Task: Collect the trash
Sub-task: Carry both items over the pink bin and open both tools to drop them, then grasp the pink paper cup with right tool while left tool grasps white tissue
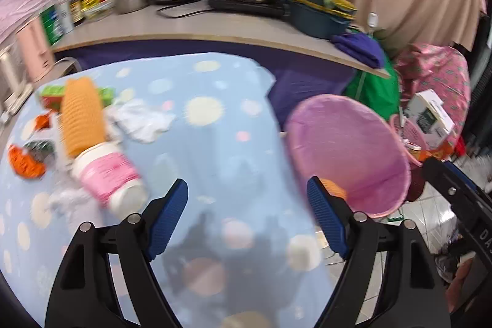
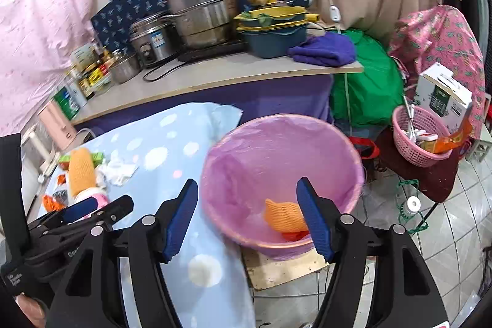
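Trash, labels blurred, unreadable

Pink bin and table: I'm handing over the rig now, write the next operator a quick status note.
Left tongs: open, empty, over the blue dotted cloth.
Right tongs: open, empty, above the pink lined bin.
Done: an orange foam net and a red scrap lie in the bin.
Left on the cloth: orange net sleeve, pink-banded cup, white tissue, green and orange wrappers.
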A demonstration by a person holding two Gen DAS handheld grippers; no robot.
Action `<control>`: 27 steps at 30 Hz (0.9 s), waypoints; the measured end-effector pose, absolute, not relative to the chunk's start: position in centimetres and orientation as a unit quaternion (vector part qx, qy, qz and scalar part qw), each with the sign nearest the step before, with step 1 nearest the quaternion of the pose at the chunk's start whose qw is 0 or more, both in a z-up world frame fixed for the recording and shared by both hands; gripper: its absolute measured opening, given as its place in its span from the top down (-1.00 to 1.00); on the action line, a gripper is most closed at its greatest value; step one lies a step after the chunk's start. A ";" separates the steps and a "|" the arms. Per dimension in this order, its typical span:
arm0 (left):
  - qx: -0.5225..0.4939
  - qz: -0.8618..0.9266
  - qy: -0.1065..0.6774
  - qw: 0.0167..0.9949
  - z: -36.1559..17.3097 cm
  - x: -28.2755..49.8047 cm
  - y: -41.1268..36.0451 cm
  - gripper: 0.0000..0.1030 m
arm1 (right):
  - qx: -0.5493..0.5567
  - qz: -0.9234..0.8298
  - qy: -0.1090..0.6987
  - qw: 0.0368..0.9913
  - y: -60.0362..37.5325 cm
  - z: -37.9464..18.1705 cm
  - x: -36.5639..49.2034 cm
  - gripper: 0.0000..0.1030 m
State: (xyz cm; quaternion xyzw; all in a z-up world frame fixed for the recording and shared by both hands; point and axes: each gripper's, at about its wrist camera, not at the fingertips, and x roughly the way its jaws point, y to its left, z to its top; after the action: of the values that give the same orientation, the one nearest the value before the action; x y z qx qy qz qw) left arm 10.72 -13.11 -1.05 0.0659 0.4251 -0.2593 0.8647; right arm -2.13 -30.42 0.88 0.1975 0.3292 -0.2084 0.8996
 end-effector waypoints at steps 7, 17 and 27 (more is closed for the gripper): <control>0.056 -0.188 0.446 0.873 -2.3 12.0 -5.5 -0.47 | 0.173 -0.164 0.350 0.906 -25.0 0.2 -0.1 -0.32; 0.023 -0.123 0.472 0.873 -4.9 13.5 4.5 -0.70 | 0.161 -0.087 0.391 0.902 -17.0 -2.8 4.3 -0.40; -0.008 -0.130 0.485 0.865 -8.2 17.3 7.1 -0.75 | 0.145 -0.034 0.413 0.899 -11.9 -4.7 8.7 -0.40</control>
State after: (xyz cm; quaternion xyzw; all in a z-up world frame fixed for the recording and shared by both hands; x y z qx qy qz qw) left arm 17.33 7.12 -8.17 -0.0077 0.4854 -0.1299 0.8646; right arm 8.72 -11.93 -4.74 0.1448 0.4129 -0.0339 0.8985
